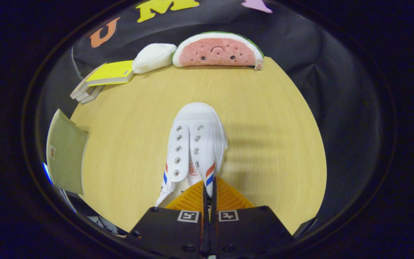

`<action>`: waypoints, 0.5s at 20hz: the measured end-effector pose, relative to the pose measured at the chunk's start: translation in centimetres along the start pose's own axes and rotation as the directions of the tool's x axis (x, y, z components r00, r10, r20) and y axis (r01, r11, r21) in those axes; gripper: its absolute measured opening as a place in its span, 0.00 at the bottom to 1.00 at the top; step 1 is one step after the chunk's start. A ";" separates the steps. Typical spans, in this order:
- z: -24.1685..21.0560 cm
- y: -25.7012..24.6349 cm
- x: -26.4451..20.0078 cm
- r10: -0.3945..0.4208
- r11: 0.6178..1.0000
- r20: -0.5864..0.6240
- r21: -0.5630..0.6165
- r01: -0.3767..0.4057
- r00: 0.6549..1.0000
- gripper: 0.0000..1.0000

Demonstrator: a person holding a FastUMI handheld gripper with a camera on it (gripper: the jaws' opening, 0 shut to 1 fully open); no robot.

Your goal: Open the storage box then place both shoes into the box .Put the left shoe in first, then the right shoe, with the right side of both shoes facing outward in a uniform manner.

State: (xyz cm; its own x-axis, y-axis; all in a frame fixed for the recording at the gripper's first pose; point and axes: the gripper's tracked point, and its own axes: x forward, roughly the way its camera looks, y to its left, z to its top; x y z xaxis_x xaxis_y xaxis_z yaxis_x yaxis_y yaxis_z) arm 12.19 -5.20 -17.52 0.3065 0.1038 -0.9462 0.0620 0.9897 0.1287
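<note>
Shoe [195,144], white with red and blue side stripes and no laces, lies on the wooden counter [264,118] with its toe pointing away from the hand-held gripper [209,189]. The fingers are drawn nearly together, pinching the shoe's right collar edge between them. Beyond the shoe, at the counter's far edge, sit a watermelon plush [217,51], a white plush [153,57] and a yellow book [111,73].

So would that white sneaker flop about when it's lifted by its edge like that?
Probably a little. The white sneaker looks like soft canvas with no laces, so its upper may sag. The tongs pinch only its collar edge, so the toe would likely droop. It seems light.
</note>
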 end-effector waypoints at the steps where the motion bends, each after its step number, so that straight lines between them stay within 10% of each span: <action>1: -0.2 0.6 -0.2 0.027 0.999 0.003 0.028 -0.027 1.000 0.06; 10: -2.9 10.5 -7.5 0.096 0.977 0.075 0.185 -0.108 0.993 0.06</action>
State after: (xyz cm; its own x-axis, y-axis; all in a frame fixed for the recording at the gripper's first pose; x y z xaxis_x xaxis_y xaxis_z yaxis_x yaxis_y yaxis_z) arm 7.78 4.72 -9.92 0.3811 0.1908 -0.9046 0.2027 0.9375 0.2830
